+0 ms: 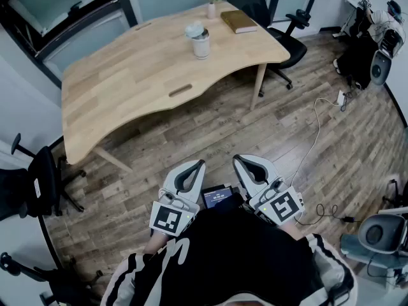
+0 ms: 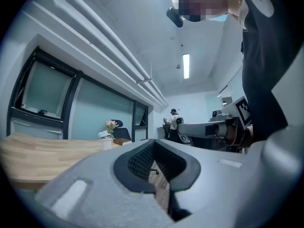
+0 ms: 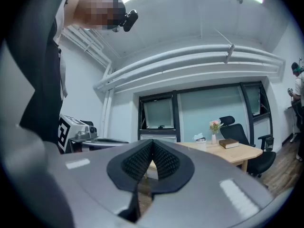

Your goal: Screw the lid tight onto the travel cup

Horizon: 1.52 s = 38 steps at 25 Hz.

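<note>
Standing back from the table (image 1: 127, 88), left gripper (image 1: 201, 163) and right gripper (image 1: 236, 159) both clenched on nothing.
They sit side by side at the person's waist. The cup (image 1: 201, 45) stands well apart on the table's far side, lid (image 1: 194, 30) on top, vase (image 1: 211, 8) and book (image 1: 238, 21) to its right.

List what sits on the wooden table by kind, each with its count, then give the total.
travel cup: 1
lid, resting loose on the cup: 1
vase of flowers: 1
book: 1
Total: 4
</note>
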Motion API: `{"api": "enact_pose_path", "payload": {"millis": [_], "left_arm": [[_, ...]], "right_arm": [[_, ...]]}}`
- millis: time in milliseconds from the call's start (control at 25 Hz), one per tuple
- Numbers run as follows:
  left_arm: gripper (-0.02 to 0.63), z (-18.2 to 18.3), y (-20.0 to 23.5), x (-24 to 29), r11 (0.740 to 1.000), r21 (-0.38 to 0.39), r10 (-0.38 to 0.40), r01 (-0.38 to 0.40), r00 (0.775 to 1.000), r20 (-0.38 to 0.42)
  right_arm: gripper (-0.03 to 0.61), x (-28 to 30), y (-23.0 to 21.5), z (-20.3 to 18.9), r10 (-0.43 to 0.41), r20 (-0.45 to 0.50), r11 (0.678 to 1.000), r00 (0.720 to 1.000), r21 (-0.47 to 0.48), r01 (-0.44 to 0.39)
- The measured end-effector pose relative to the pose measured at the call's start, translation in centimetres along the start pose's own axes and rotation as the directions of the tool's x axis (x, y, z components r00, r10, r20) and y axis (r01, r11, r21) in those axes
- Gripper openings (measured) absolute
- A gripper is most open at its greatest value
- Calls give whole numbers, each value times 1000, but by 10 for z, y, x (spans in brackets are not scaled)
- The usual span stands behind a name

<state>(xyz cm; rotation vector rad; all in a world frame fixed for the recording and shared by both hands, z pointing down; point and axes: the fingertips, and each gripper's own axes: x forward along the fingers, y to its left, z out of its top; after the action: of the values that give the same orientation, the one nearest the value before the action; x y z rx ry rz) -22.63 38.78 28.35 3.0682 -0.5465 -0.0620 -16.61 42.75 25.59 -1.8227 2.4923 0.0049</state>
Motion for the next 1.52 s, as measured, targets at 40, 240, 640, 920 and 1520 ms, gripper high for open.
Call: {"api": "enact_pose_path", "payload": {"millis": [40,240,640,920,1520], "left_arm": [[2,0,1,0,1000,-2,2,-2,1000,2],[2,1,0,0,1000,0,0,0,1000,5],[2,-1,-9,-3,1000,-9,-15,15,1000,4],[2,-1,-13,-4,1000,-15,-15,15,1000,5],[2,5,9,5,999,0,34,-34,999,19]], "right_arm": [[-2,1,0,0,0,3,1000,1000,0,0],[-2,-2,1,1,-4,4,1000,1000,-1,4],[-2,-13,2,-2,-21,-6,1000,1000,9,21],[-2,-22,1,8,-30,89,1000,996,5,29],[-2,-1,-4,4,-17,-2,1000,1000,-14,17]]}}
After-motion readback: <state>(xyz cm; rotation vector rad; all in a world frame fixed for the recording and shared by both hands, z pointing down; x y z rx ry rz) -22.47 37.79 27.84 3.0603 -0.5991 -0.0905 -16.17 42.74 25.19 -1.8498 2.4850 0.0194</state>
